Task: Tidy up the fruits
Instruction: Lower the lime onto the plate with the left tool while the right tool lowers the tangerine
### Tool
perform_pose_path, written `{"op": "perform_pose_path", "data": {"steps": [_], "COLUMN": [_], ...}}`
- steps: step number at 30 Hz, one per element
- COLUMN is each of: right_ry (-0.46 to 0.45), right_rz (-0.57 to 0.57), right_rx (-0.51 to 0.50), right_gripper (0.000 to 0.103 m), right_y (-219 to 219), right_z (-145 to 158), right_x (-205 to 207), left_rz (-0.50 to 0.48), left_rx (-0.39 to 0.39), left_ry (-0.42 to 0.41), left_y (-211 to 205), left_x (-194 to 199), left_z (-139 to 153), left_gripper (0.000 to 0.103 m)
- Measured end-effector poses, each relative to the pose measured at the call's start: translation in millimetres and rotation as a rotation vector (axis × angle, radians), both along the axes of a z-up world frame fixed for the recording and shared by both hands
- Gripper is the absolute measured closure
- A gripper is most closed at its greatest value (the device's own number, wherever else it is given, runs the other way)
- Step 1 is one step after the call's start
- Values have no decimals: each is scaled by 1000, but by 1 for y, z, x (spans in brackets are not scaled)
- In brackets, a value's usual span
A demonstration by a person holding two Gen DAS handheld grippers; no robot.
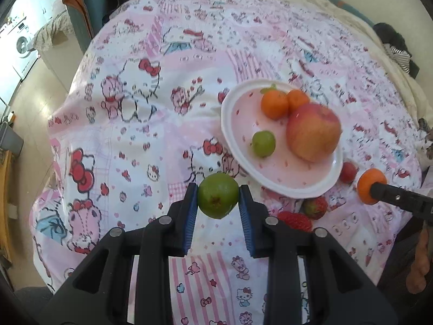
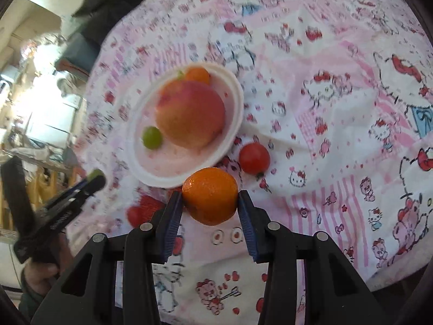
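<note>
Left tool clamps green fruit, raised near plate rim. Right tool grips orange beside plate. Apple, blurred, apparently sits on plate.

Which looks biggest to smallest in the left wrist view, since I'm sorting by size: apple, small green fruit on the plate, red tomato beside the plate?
1. apple
2. small green fruit on the plate
3. red tomato, partly hidden by the plate rim, so the last two are unsure.
</note>
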State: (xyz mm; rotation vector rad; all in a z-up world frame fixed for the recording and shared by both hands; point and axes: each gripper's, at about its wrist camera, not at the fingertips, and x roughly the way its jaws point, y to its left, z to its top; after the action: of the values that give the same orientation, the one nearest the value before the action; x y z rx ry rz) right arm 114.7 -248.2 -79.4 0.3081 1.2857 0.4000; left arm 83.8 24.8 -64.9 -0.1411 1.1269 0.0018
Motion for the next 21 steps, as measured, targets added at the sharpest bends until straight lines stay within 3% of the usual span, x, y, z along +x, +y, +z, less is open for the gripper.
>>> {"op": "perform_pose_path", "data": {"steps": [10,14,21], "right_ry": [-114,-105,-63], "right_rz": [33,40,63], "right_rx": [75,65,47], "right_gripper": [59,59,59], "right_y": [7,12,26], "right_z": [63,62,30], "right_x": [35,61,96], "left_rz": [-60,-76,-100], "left_rx": [52,63,55], "left_ry": [-72,-70,-19], "left_y": [-7,-11,-21], "left_x": [35,58,91], "left_z": [41,37,9], "left_gripper": [77,77,77]}}
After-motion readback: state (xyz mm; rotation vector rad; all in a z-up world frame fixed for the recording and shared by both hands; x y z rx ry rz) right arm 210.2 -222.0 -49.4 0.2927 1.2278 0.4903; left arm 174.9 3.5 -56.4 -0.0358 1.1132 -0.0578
